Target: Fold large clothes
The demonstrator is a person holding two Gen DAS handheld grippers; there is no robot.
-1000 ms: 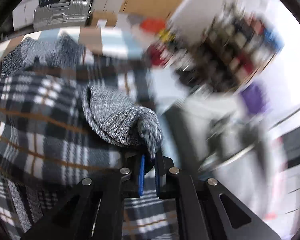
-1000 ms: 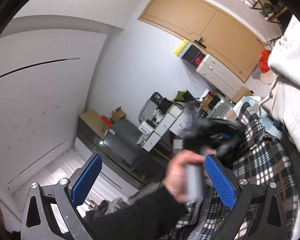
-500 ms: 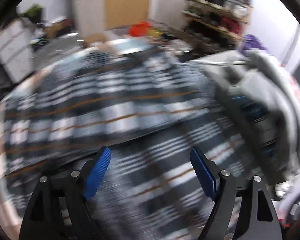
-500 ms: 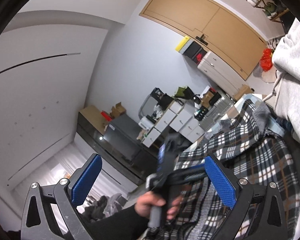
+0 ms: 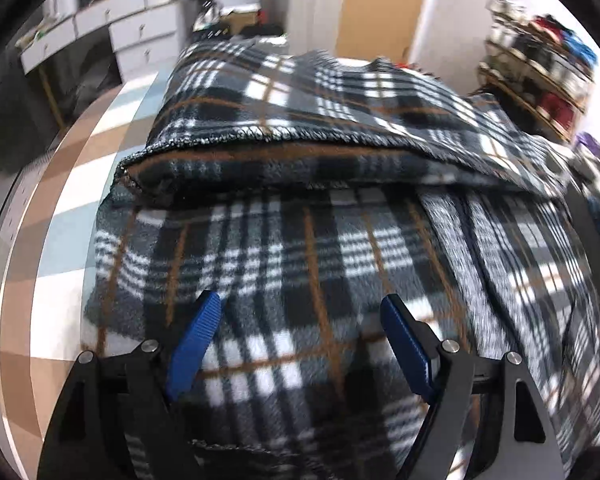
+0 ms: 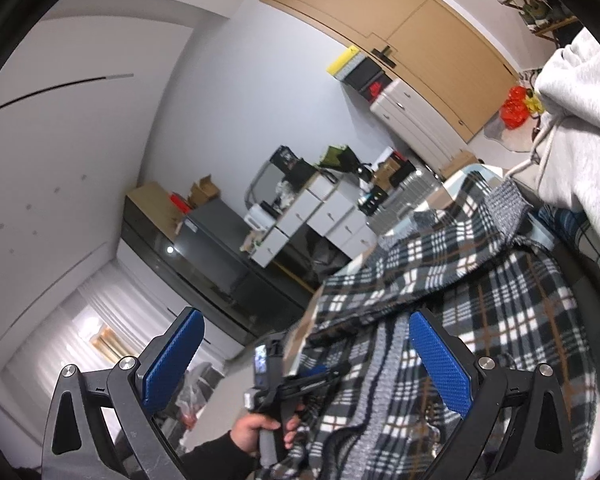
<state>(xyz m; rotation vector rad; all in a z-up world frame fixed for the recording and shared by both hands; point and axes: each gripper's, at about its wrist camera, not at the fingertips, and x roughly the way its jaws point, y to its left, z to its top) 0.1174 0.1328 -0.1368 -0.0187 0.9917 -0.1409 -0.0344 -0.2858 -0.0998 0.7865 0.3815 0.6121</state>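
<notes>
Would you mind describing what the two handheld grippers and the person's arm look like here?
Both the left gripper and the right gripper have black angular frames with silver bolts and flat blue textured pads. The left hand is bare below a dark sleeve, on a grey handle. No cables or markings show.

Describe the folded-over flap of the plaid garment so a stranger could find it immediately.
Start at the plaid garment spread on the checked surface ahead of the open left gripper. Across its far half lies the folded flap, a raised second layer. Its stitched hem and thick doubled edge mark it off from the flat layer below.
</notes>
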